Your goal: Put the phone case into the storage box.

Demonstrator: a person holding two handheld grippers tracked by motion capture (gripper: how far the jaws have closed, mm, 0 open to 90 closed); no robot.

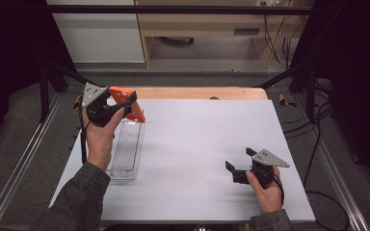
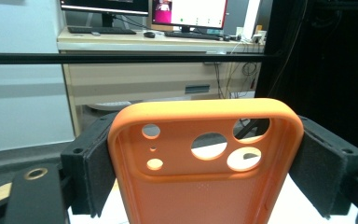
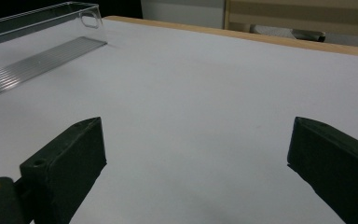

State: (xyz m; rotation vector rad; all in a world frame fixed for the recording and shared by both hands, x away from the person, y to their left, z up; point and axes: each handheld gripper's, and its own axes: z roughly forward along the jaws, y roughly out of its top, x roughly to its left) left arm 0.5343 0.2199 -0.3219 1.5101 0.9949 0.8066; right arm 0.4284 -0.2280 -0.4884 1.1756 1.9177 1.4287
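An orange phone case [image 1: 127, 102] is held up in the air over the far end of a clear plastic tray [image 1: 126, 148], with my left gripper [image 1: 121, 105] shut on its two long sides. In the left gripper view the orange phone case [image 2: 205, 177] stands upright between the two black pads [image 2: 95, 170], its camera cut-outs at the top and its inner side facing the camera. My right gripper [image 1: 240, 162] rests low on the white table [image 1: 207, 144] at the front right, jaws wide apart and nothing between them. My right gripper [image 3: 196, 172] faces bare white table.
The clear plastic tray [image 3: 42, 42] lies lengthwise along the table's left side. A wooden strip [image 1: 202, 92] runs along the far edge. Black frame bars and cables stand to both sides. A desk with monitors [image 2: 186, 11] is beyond the table.
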